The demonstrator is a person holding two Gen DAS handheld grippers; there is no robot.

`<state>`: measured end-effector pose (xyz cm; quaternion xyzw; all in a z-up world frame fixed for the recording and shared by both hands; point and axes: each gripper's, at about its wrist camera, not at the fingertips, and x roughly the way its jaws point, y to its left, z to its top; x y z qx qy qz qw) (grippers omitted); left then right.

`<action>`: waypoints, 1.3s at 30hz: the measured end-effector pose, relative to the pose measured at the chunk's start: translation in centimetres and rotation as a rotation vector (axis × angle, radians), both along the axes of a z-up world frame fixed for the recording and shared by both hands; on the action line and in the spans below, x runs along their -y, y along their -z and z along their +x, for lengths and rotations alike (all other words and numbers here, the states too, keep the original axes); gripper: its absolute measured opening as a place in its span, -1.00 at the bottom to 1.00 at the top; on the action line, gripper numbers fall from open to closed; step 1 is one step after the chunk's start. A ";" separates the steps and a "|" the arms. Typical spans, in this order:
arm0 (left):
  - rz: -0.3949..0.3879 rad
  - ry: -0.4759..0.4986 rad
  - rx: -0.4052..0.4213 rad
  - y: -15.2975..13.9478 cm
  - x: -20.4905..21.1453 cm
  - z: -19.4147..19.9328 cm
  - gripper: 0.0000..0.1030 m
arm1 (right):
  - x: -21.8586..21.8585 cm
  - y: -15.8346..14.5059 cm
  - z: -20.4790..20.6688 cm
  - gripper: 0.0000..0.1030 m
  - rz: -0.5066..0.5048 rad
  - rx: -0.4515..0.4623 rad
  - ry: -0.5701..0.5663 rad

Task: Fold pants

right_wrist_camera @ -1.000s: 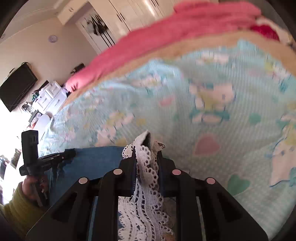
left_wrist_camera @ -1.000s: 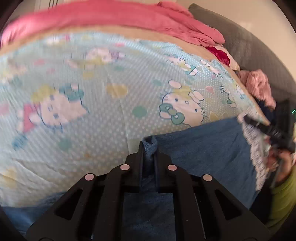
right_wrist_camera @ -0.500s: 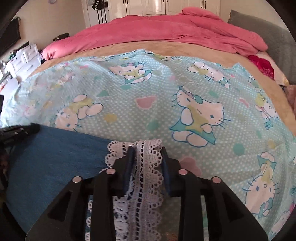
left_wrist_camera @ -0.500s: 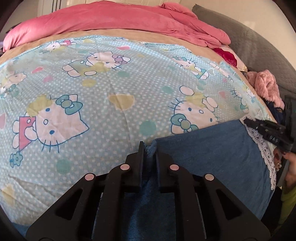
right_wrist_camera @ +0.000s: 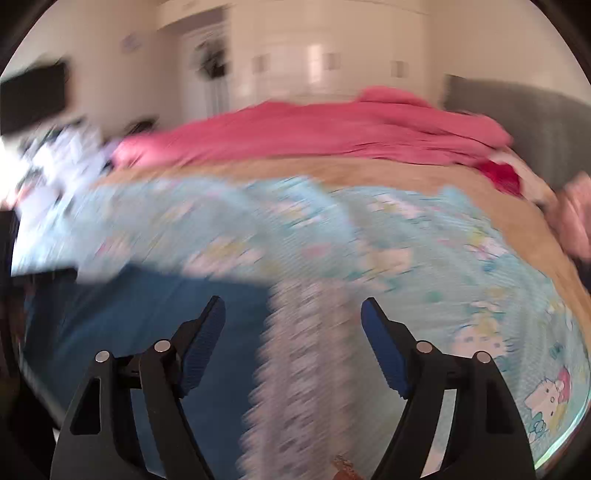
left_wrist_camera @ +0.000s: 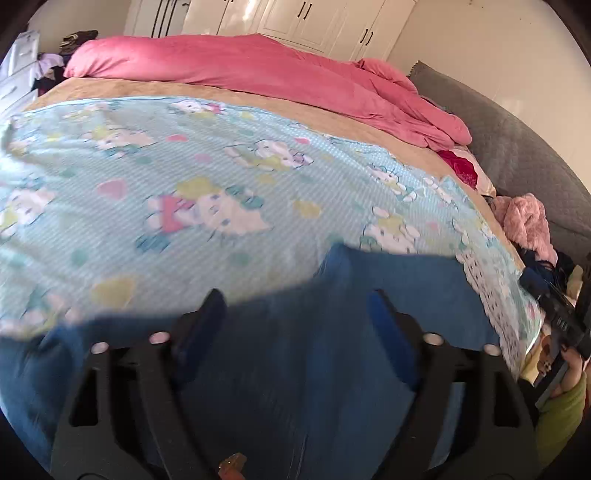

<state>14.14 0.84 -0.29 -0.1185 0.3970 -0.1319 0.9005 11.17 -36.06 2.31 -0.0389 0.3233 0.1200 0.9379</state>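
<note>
The blue denim pants (left_wrist_camera: 388,291) lie flat on the light blue cartoon-print sheet (left_wrist_camera: 207,192) at the near edge of the bed. Their white lace hem (left_wrist_camera: 491,295) shows at the right. My left gripper (left_wrist_camera: 295,306) is open above the denim, holding nothing. In the right wrist view the pants (right_wrist_camera: 155,317) lie to the left and the lace hem (right_wrist_camera: 310,347) runs between the fingers. My right gripper (right_wrist_camera: 293,314) is open, holding nothing. The right wrist view is blurred by motion.
A pink duvet (left_wrist_camera: 258,74) is bunched along the far side of the bed. A grey headboard (left_wrist_camera: 517,147) stands at the right, with pink fluffy clothes (left_wrist_camera: 524,221) beside it. White wardrobes (left_wrist_camera: 295,22) line the back wall.
Both grippers have opened and let go of the pants: the left released the denim edge, the right released the lace hem. Both have pulled back and tilted up.
</note>
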 end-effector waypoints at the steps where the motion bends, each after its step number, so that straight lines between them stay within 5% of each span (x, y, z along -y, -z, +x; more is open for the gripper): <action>1: 0.036 -0.002 -0.006 0.0 -0.1 -1.0 0.56 | -0.9 0.2 -0.7 0.46 -0.018 -0.011 -0.032; 5: 0.112 0.017 -0.018 0.6 0.4 -2.4 0.74 | -5.3 1.5 -1.5 0.46 -0.069 -0.100 -0.148; 9: 0.279 -0.051 -0.097 2.5 0.0 -1.6 0.75 | -6.7 3.1 -1.1 0.72 -0.169 -0.177 -0.125; 12: 0.190 -0.079 -0.106 3.0 -2.6 -1.7 0.74 | -5.3 5.4 0.0 0.76 -0.239 -0.301 -0.033; 16: 0.156 -0.065 -0.099 3.1 -3.4 -2.0 0.72 | -4.0 5.5 0.3 0.76 -0.144 -0.341 -0.019; 24: 0.146 -0.034 -0.080 2.5 -2.7 -2.7 0.81 | -3.8 5.2 0.3 0.78 -0.130 -0.319 -0.009; 30: 0.153 0.024 -0.052 0.7 -1.3 -5.3 0.81 | -1.9 1.4 -3.4 0.84 0.031 -0.146 0.020; 39: 0.189 0.100 0.009 -0.9 1.2 -9.3 0.82 | -0.1 0.4 -7.6 0.84 0.108 -0.152 0.077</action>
